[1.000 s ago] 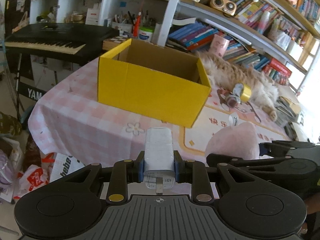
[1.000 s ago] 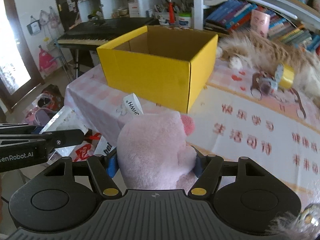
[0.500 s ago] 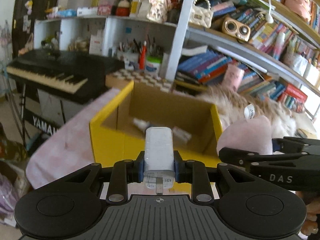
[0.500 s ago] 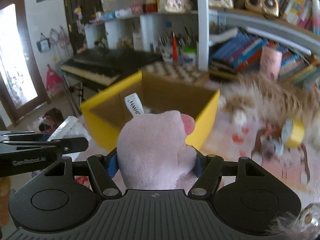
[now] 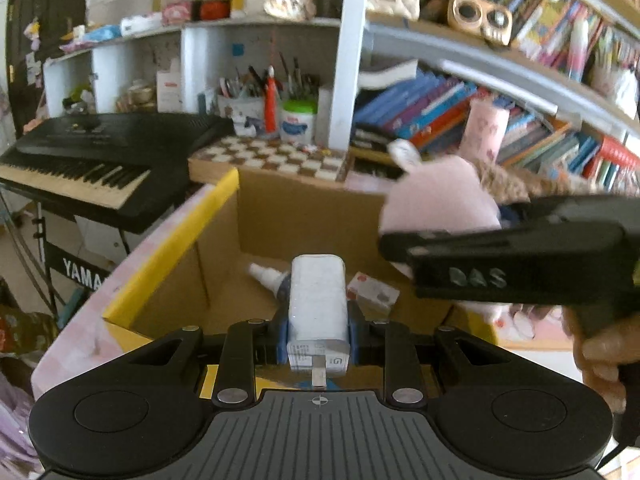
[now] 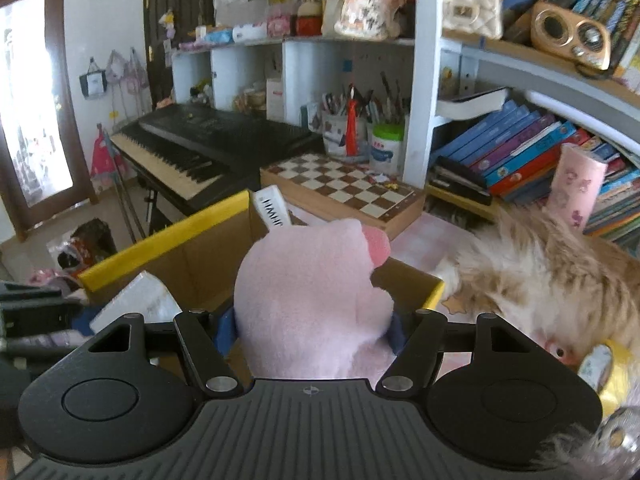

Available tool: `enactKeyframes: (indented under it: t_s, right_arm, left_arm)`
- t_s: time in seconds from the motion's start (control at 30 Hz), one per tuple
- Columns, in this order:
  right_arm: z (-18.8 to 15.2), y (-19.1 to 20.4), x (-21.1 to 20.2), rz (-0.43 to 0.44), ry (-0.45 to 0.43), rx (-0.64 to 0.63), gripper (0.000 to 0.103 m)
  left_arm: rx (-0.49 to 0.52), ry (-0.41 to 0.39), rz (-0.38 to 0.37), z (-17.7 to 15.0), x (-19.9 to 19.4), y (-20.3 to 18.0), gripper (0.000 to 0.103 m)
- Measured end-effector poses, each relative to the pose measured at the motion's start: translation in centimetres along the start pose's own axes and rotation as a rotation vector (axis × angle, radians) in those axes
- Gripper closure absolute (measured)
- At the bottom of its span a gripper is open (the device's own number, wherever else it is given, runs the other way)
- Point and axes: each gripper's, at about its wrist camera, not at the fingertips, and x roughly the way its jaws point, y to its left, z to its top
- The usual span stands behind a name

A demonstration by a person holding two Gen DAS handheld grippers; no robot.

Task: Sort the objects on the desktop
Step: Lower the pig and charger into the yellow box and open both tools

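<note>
Pink checked surface under cluttered bookshelves. One yellow cardboard box just ahead, holding one dropper bottle and one small carton. Left claw clamped on one white rectangular charger. Right claw squeezing one fuzzy pink plush over box.

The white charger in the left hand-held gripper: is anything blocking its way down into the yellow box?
Nothing visible blocks it. The white charger is held over the open yellow box, which has no lid. A small bottle and a little packet already lie on the box floor below it.
</note>
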Motion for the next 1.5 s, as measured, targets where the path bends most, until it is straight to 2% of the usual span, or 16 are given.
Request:
enactKeyframes:
  t_s: [0.17,0.4,0.53,0.63,0.7,0.77,0.97,1.13,1.33,1.5]
  right_arm:
    - [0.2,-0.1,2.9,0.026,0.048,-0.058,0.038]
    - [-0.9,0.6,6.6,0.071,0.180,-0.129,0.039]
    - [-0.7,1.0,7.1,0.070,0.203,-0.170,0.039]
    - [-0.7,1.2,7.3,0.083,0.225,-0.190,0.038]
    - [-0.7,1.0,7.1,0.084,0.215,-0.175,0.033]
    - [-0.7,0.8,6.8,0.076,0.196,-0.158,0.027]
    - [-0.5,0.1,4.4,0.056,0.131,-0.078,0.024]
    - [-0.5,-0.4,1.4,0.020,0.072,-0.001,0.022]
    - [-0.8,0.0,-2.1,-0.036,0.008,0.040,0.021]
    - [-1.7,0.6,-5.1,-0.095,-0.039,0.077,0.019]
  left_arm:
    - [0.042,0.062,0.023,-0.3,2.2,-0.7,0.078]
    - [0.153,0.086,0.055,-0.9,3.3,-2.1,0.078]
    - [0.170,0.104,0.043,-0.9,3.6,-2.4,0.078]
    - [0.176,0.106,0.041,-1.0,3.6,-2.7,0.070]
    - [0.180,0.099,0.031,-1.1,3.3,-2.9,0.059]
    - [0.178,0.078,0.037,-1.0,2.7,-3.1,0.030]
    - [0.186,-0.007,0.048,-0.9,-0.1,-3.0,0.022]
    - [0.145,-0.068,0.057,-0.7,-2.7,-2.1,0.016]
    - [0.066,-0.131,0.044,-0.9,-5.8,-0.7,0.013]
    - [0.043,-0.161,0.029,-1.6,-7.9,-0.1,0.013]
